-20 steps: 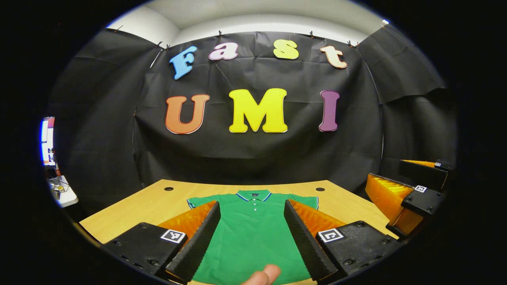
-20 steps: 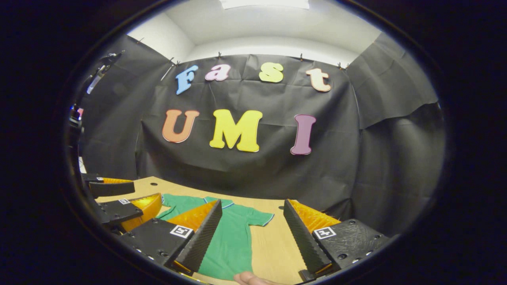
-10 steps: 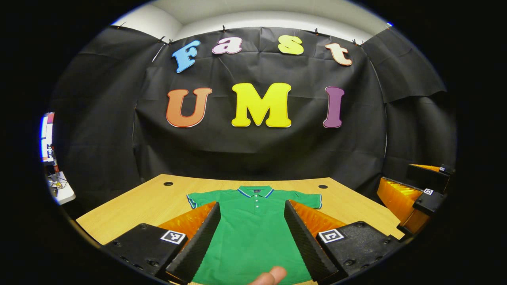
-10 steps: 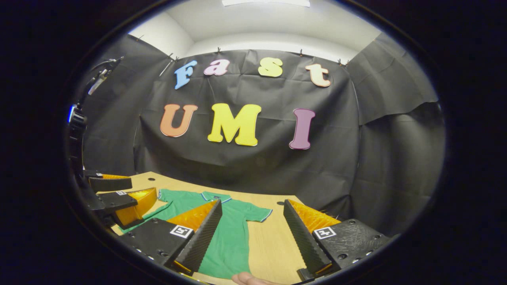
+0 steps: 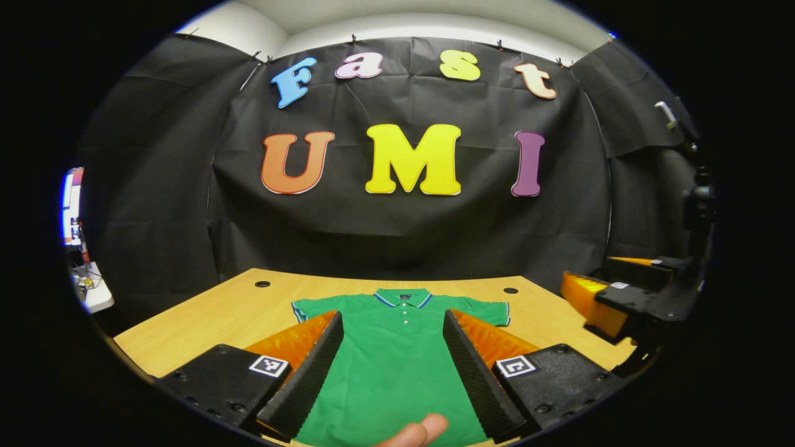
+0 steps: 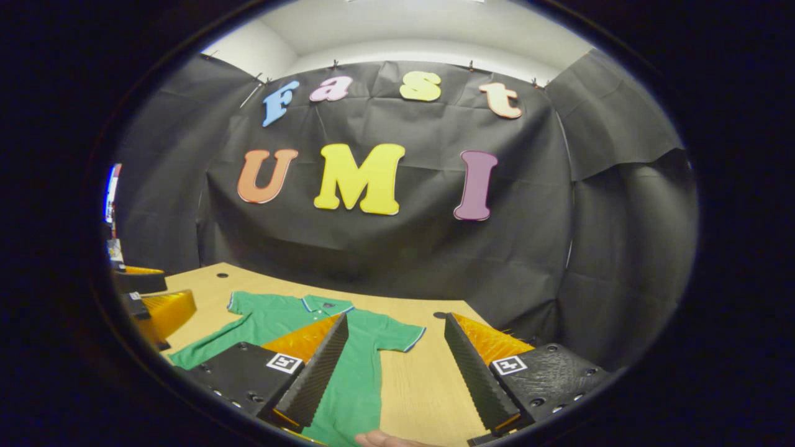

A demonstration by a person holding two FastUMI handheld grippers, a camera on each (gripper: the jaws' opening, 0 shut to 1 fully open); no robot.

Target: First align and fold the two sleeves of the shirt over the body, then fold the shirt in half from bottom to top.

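Note:
A green polo shirt [image 5: 397, 360] with a blue-trimmed collar lies flat on the wooden table [image 5: 205, 316], collar toward the far wall and both short sleeves spread out. My left gripper [image 5: 392, 366] hovers open over the shirt's body, nothing between its fingers. At the right edge of the left gripper view the right gripper [image 5: 621, 298] is held in the air. In the right gripper view the shirt [image 6: 360, 366] lies to the left, and my right gripper [image 6: 394, 366] stands open above the shirt's right side and bare table. The left gripper [image 6: 152, 304] shows at that view's left edge.
Two round cable holes [image 5: 262, 284] [image 5: 510, 290] sit near the table's far edge. A person's fingertip [image 5: 422, 429] pokes in at the bottom of the left gripper view. A small white stand [image 5: 90, 292] is off the table's left side.
Both grippers have edged forward and tilted down a little, so more of the table and shirt shows. The right gripper swung so the whole shirt came into its view. Both stayed open.

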